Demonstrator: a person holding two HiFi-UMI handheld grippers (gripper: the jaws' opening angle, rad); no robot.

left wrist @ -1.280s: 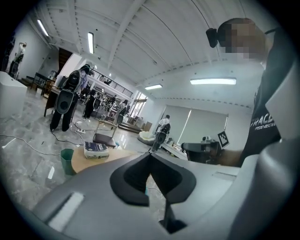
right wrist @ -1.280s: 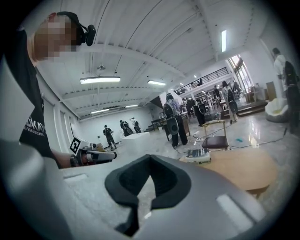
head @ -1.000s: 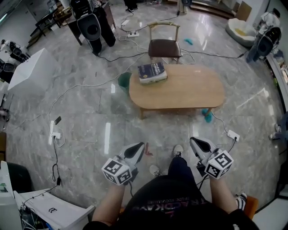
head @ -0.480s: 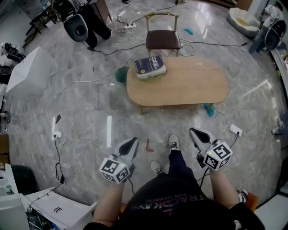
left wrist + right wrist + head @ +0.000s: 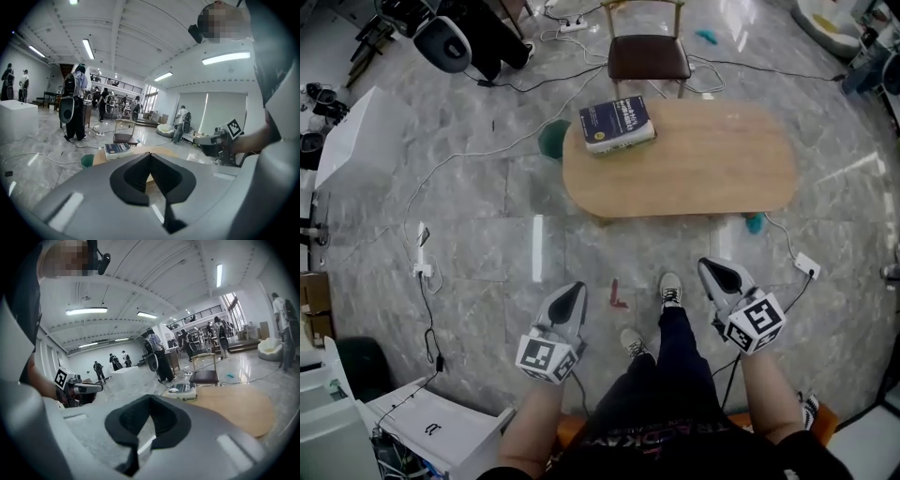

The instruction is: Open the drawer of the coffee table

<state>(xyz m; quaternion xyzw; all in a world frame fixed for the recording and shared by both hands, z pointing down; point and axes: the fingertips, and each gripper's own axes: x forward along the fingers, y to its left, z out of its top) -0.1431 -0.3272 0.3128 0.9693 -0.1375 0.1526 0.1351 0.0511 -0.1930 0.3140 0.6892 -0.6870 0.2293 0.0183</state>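
Jaws first: on the left gripper point(image 5: 150, 154) they are pressed together with nothing pinched. The right gripper point(image 5: 149, 398) shows the same, its tips meeting on air. Each carries a marker cube point(image 5: 549, 357) with black-and-white squares, and I read no letters on them. In my head view the two grippers are held either side of the wearer's dark trouser leg point(image 5: 680, 342) and shoes point(image 5: 671, 289). A small red mark point(image 5: 617, 296) lies on the marble floor point(image 5: 487, 253) at three o'clock of the left jaws.

At twelve o'clock, well apart from both grippers, stands the oval wooden bench point(image 5: 703, 169). Its top hides the front, so I cannot make out the drawer in any view. Floor lies between the jaws and the bench. On it a cable runs to a white power strip point(image 5: 807, 265) at three o'clock of the right gripper, and a teal object point(image 5: 754, 223) shows by the bench's near edge.

A dark blue book point(image 5: 617, 123) lies on the bench's ten-o'clock corner. Its white lettering is too small for me to read. A green round thing point(image 5: 551, 141) sits on the floor just beside that corner. A wooden chair point(image 5: 648, 56) with a dark seat stands at the bench's far side, at eleven o'clock. A white box point(image 5: 356, 141) stands far off at ten o'clock. Print on the dark shirt point(image 5: 656, 441) is cut off and unreadable.
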